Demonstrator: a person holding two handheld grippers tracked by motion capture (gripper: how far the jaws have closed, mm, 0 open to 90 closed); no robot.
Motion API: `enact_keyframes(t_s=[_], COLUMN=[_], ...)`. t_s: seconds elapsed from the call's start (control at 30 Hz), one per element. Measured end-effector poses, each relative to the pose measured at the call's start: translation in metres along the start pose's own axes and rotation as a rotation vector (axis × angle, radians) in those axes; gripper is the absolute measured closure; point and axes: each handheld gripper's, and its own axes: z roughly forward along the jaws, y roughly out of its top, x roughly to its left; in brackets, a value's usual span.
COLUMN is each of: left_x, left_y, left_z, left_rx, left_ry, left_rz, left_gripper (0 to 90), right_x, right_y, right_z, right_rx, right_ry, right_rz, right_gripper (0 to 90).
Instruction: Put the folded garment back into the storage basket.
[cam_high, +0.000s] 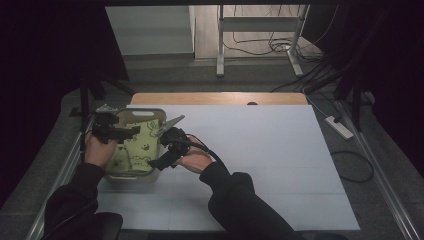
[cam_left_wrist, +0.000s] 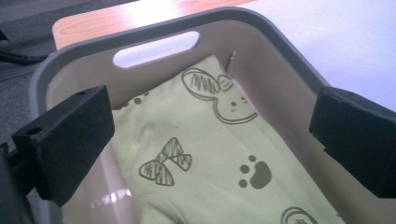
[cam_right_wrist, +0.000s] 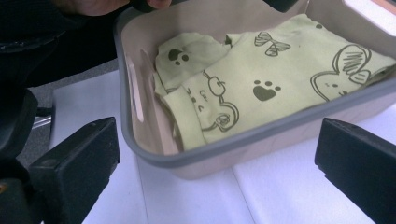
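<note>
White table carries the bin; cloth lies folded inside, below both grippers' wide, empty fingers. Risk: a descending finger catches the rim and tips the bin.

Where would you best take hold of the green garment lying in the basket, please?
Probably at the loose sleeve fold of the green garment, coming straight down from above: the basket walls block any side approach, and that raised fold near the corner gives open jaws an edge to pinch; the rest lies flat.
</note>
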Motion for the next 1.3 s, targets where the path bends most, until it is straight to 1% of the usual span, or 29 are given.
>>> enact_keyframes(t_s=[0.13, 0.43, 0.57, 0.67, 0.8, 0.87, 0.93, 0.97, 1.0, 1.13, 1.3], left_x=[-0.005, -0.015, -0.018, -0.021, -0.025, -0.027, -0.029, -0.029, -0.031, -0.035, -0.042], left_y=[-0.002, -0.005, -0.006, -0.008, -0.009, -0.009, -0.010, -0.010, -0.011, -0.012, -0.014], left_z=[0.000, -0.001, -0.002, -0.004, -0.006, -0.006, -0.006, -0.006, -0.006, -0.008, -0.012], left_rx=[-0.001, -0.007, -0.012, -0.023, -0.036, -0.038, -0.034, -0.034, -0.034, -0.032, -0.041], left_ry=[0.000, -0.029, -0.041, -0.052, -0.056, -0.079, -0.115, -0.127, -0.131, -0.124, -0.120], left_rz=[0.007, 0.029, 0.033, 0.040, 0.056, 0.061, 0.048, 0.045, 0.042, 0.051, 0.054], left_gripper=[0.0, 0.0, 0.0, 0.0, 0.0, 0.0, 0.0, 0.0, 0.0, 0.0, 0.0], right_x=[-0.002, -0.007, -0.010, -0.013, -0.015, -0.016, -0.015, -0.015, -0.015, -0.015, -0.015], right_y=[-0.005, -0.017, -0.023, -0.028, -0.034, -0.036, -0.039, -0.040, -0.041, -0.045, -0.050], right_z=[-0.006, -0.022, -0.028, -0.032, -0.037, -0.040, -0.042, -0.043, -0.045, -0.049, -0.055], right_rx=[-0.001, -0.014, -0.018, -0.008, 0.007, 0.012, 0.011, 0.009, 0.005, 0.004, 0.006], right_ry=[-0.017, -0.054, -0.050, -0.066, -0.076, -0.081, -0.082, -0.080, -0.078, -0.079, -0.079], right_rz=[-0.001, 0.007, 0.025, 0.022, 0.032, 0.034, 0.035, 0.035, 0.039, 0.047, 0.043], right_gripper=[0.0, 0.0, 0.0, 0.0, 0.0, 0.0, 0.0, 0.0, 0.0, 0.0, 0.0])
